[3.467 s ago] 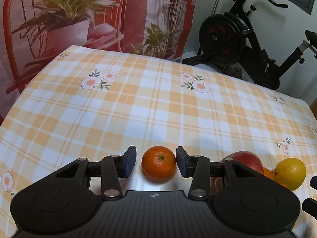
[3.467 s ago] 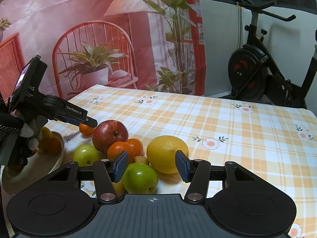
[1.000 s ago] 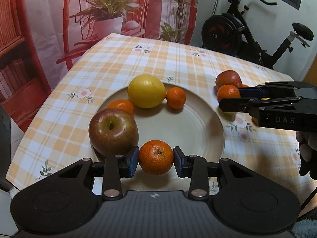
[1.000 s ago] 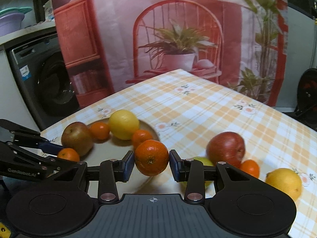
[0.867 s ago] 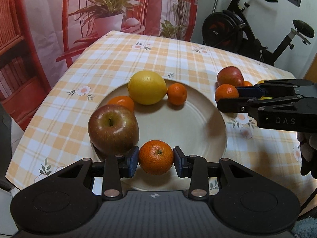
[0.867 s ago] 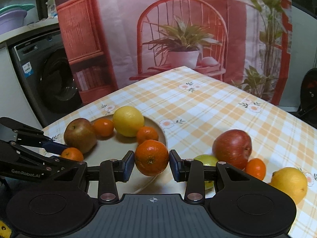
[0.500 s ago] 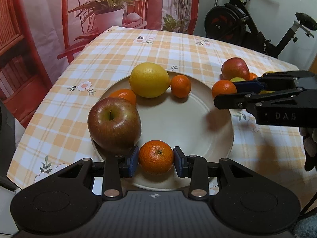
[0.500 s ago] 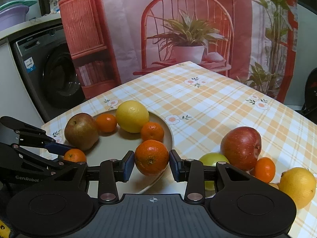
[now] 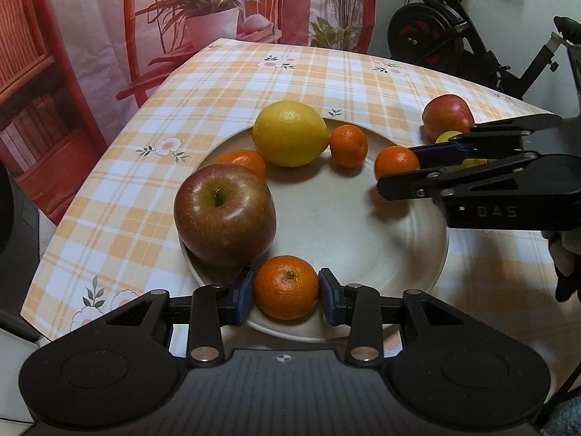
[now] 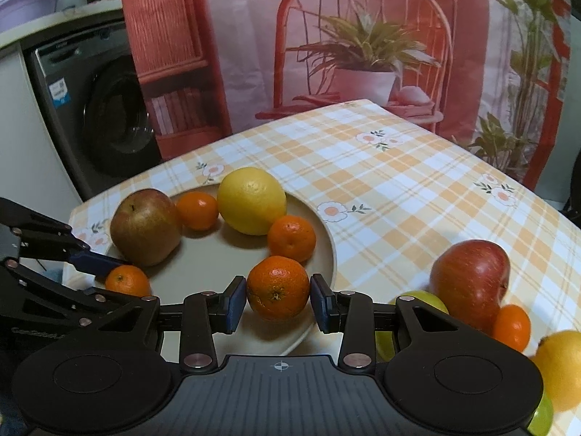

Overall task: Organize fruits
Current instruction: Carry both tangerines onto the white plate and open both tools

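A cream plate (image 9: 341,214) (image 10: 203,254) holds a red-brown apple (image 9: 224,214) (image 10: 145,226), a lemon (image 9: 290,133) (image 10: 252,200) and two small oranges (image 9: 348,145) (image 9: 242,161). My left gripper (image 9: 286,290) is shut on an orange (image 9: 286,287) at the plate's near rim, beside the apple. My right gripper (image 10: 278,301) is shut on another orange (image 10: 278,287) (image 9: 396,162) over the plate's right side. Each gripper shows in the other's view, the right one (image 9: 403,167) and the left one (image 10: 120,272).
On the checked tablecloth (image 10: 399,189) right of the plate lie a red apple (image 10: 470,282) (image 9: 448,114), a green apple (image 10: 417,301), a small orange (image 10: 511,327) and a lemon (image 10: 561,374). An exercise bike (image 9: 454,32) and a washing machine (image 10: 94,109) stand beyond the table edges.
Both grippers picked oranges from the pile and carried them to the plate. In the last second both have lowered and moved in over the plate.
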